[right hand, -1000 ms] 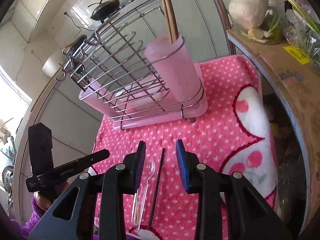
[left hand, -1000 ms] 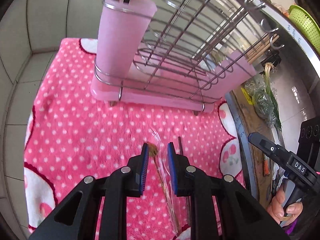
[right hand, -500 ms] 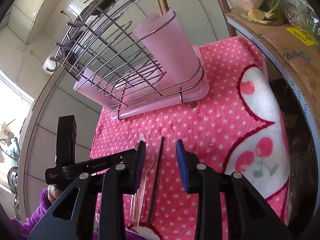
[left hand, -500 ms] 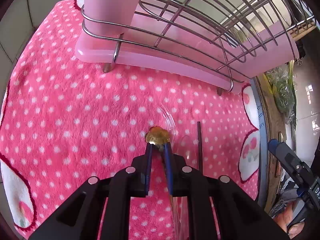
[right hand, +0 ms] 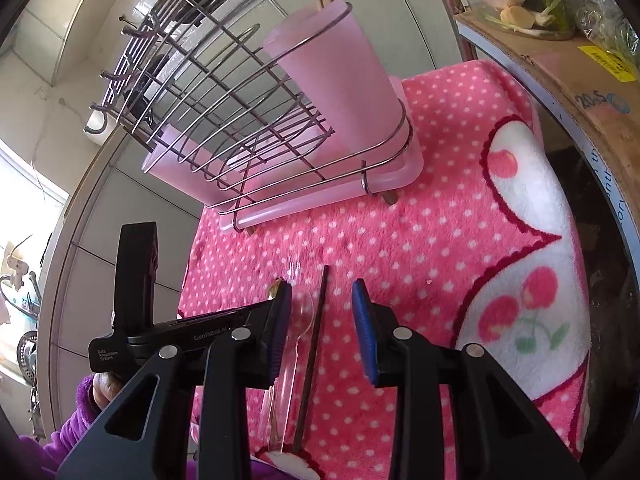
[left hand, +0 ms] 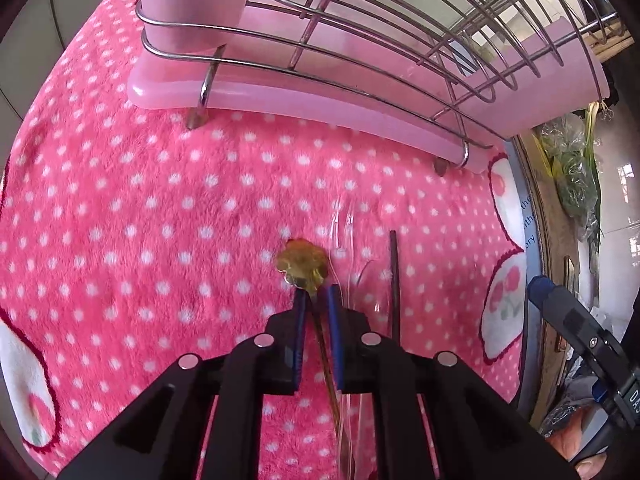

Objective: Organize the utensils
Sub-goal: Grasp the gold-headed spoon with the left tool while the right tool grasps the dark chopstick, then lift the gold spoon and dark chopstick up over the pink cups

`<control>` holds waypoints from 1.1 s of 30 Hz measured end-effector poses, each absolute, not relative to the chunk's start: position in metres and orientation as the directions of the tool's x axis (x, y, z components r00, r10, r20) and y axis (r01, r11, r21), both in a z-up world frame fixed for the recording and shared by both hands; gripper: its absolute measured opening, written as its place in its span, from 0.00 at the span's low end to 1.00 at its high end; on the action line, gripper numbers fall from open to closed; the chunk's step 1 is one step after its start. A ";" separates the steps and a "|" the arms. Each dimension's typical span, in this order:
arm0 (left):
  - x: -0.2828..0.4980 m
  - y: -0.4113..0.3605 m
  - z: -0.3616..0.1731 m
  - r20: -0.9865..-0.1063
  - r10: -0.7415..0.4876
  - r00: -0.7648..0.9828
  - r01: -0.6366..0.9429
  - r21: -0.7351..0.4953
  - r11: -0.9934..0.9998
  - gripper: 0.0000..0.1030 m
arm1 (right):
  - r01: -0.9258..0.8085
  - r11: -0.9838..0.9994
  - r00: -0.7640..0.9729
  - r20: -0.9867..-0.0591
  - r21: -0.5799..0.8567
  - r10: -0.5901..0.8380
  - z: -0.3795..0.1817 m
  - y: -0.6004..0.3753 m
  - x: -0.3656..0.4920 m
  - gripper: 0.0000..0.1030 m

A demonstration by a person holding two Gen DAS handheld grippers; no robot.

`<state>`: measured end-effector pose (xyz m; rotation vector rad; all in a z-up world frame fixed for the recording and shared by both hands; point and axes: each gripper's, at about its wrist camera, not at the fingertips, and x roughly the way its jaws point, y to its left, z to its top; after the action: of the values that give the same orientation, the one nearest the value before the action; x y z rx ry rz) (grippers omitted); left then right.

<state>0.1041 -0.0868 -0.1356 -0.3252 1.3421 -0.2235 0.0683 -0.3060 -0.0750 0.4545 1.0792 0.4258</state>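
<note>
Left gripper [left hand: 317,304] pinches thin gold flower-headed pick [left hand: 303,265] lying on fuzzy polka-dot pink towel [left hand: 140,220], beside clear plastic spoon [left hand: 362,280] and dark chopstick [left hand: 394,280]. Right gripper [right hand: 322,312] hangs wide open, holding nothing, above spoon and chopstick.

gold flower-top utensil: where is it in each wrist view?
Left wrist: gold flower-top utensil at centre, its stem between the left hand-held gripper fingers.
Right wrist: only its tip shows, left of centre, behind that gripper's finger.
Shared landmark: dark chopstick, lying just right of it.
</note>
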 end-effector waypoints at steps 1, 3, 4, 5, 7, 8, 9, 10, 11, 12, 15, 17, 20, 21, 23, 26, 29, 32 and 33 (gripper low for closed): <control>0.105 -0.086 -0.136 -0.912 -0.348 0.218 -0.033 -0.363 0.931 0.03 | -0.110 0.828 0.404 -0.737 0.550 0.542 -0.076 -0.305 0.069 0.31; 0.104 -0.082 -0.134 -0.904 -0.363 0.226 -0.033 -0.379 0.925 0.02 | -0.109 0.825 0.394 -0.738 0.554 0.548 -0.078 -0.302 0.071 0.31; 0.103 -0.081 -0.131 -0.902 -0.362 0.236 -0.027 -0.379 0.925 0.01 | -0.109 0.824 0.388 -0.740 0.555 0.550 -0.079 -0.300 0.073 0.31; 0.101 -0.077 -0.129 -0.900 -0.360 0.244 -0.023 -0.376 0.926 0.01 | -0.108 0.824 0.382 -0.742 0.557 0.552 -0.081 -0.299 0.074 0.31; 0.096 -0.068 -0.122 -0.896 -0.356 0.265 -0.018 -0.374 0.927 0.01 | -0.105 0.820 0.363 -0.746 0.563 0.559 -0.086 -0.295 0.079 0.31; 0.095 -0.063 -0.119 -0.894 -0.354 0.274 -0.018 -0.373 0.928 0.01 | -0.102 0.816 0.348 -0.748 0.569 0.565 -0.089 -0.291 0.082 0.31; 0.094 -0.057 -0.116 -0.892 -0.352 0.282 -0.020 -0.373 0.928 0.01 | -0.099 0.811 0.334 -0.748 0.577 0.574 -0.092 -0.288 0.085 0.31; 0.093 -0.052 -0.113 -0.891 -0.350 0.290 -0.024 -0.373 0.928 0.01 | -0.096 0.806 0.319 -0.749 0.585 0.581 -0.096 -0.284 0.089 0.31; 0.092 -0.047 -0.111 -0.890 -0.346 0.296 -0.029 -0.371 0.928 0.01 | -0.094 0.805 0.306 -0.753 0.586 0.583 -0.098 -0.279 0.091 0.31; 0.091 -0.041 -0.109 -0.889 -0.343 0.302 -0.031 -0.369 0.929 0.01 | -0.092 0.804 0.289 -0.757 0.587 0.586 -0.101 -0.274 0.095 0.31; 0.088 -0.024 -0.105 -0.892 -0.322 0.319 -0.039 -0.351 0.935 0.01 | -0.083 0.827 0.255 -0.791 0.555 0.556 -0.108 -0.258 0.104 0.31; 0.088 -0.015 -0.105 -0.891 -0.322 0.319 -0.044 -0.353 0.935 0.01 | -0.080 0.848 0.237 -0.817 0.523 0.526 -0.113 -0.249 0.110 0.28; 0.087 -0.004 -0.105 -0.889 -0.327 0.320 -0.048 -0.360 0.932 0.01 | -0.085 0.881 0.206 -0.857 0.465 0.473 -0.122 -0.234 0.118 0.17; 0.086 -0.002 -0.107 -0.889 -0.330 0.318 -0.049 -0.363 0.930 0.01 | -0.087 0.892 0.198 -0.870 0.443 0.451 -0.124 -0.230 0.120 0.15; 0.085 -0.003 -0.109 -0.888 -0.334 0.315 -0.048 -0.366 0.929 0.01 | -0.083 0.910 0.189 -0.891 0.405 0.414 -0.129 -0.225 0.123 0.15; 0.086 0.001 -0.112 -0.890 -0.336 0.307 -0.043 -0.366 0.930 0.02 | -0.084 0.929 0.177 -0.912 0.361 0.371 -0.137 -0.217 0.127 0.15; 0.087 0.004 -0.114 -0.895 -0.332 0.297 -0.036 -0.358 0.933 0.02 | -0.091 0.940 0.171 -0.925 0.328 0.339 -0.142 -0.209 0.128 0.15; 0.090 0.005 -0.118 -0.902 -0.328 0.279 -0.037 -0.352 0.935 0.02 | -0.098 0.947 0.179 -0.931 0.305 0.318 -0.143 -0.202 0.129 0.15; 0.091 0.004 -0.120 -0.905 -0.329 0.271 -0.041 -0.352 0.935 0.02 | -0.101 0.950 0.183 -0.932 0.297 0.311 -0.144 -0.200 0.129 0.10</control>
<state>0.0913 0.0040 -0.1200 -0.3343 1.2884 -0.1985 0.1292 -0.2002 -0.1437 0.1829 1.3576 0.2929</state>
